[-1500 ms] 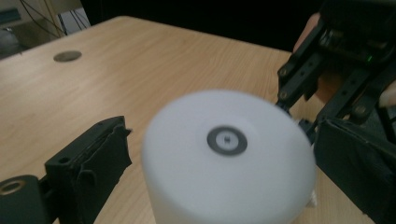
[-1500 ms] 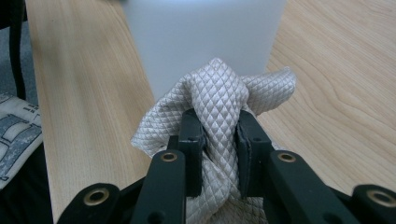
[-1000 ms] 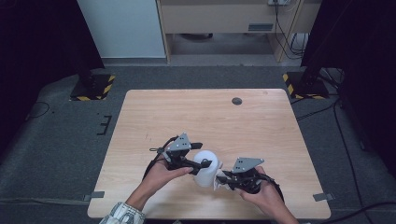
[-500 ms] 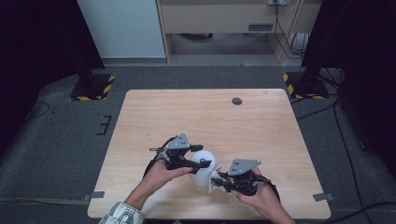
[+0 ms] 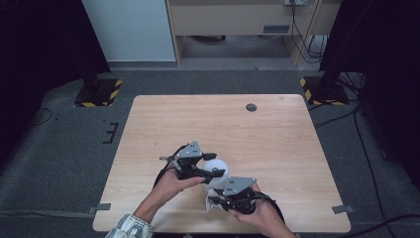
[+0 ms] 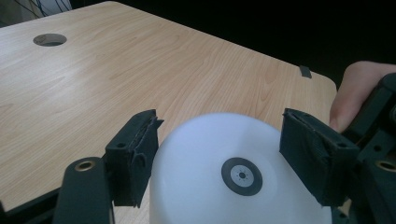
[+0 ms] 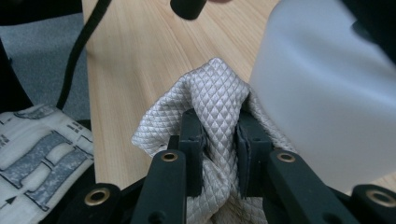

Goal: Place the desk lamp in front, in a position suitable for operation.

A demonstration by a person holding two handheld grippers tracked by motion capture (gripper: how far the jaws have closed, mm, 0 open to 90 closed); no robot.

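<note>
A white cup [image 5: 221, 164] is turned bottom-up, and its base with a dark ring [image 6: 241, 176] faces the left gripper view. My left gripper [image 5: 214, 165] grips it from both sides; the pads [image 6: 140, 149] press its wall, having closed in a little around it over the last second. My right gripper [image 5: 213, 201] sits just in front of the cup, shut on a bunched pale quilted cloth [image 7: 210, 88]. In the right gripper view the cloth rests against the cup's side [image 7: 322, 102], with the right gripper [image 7: 219, 135] pinching a fold.
The wooden table [image 5: 223, 119] has a dark round hole [image 5: 251, 107] near its far edge. Grey tape tabs [image 5: 339, 208] mark the front corners. A patterned sleeve [image 7: 37, 154] lies by the near left edge. Dark floor surrounds the table.
My right gripper has slid left with the cloth, closer under the cup. The left gripper and the cup have stayed where they were.
</note>
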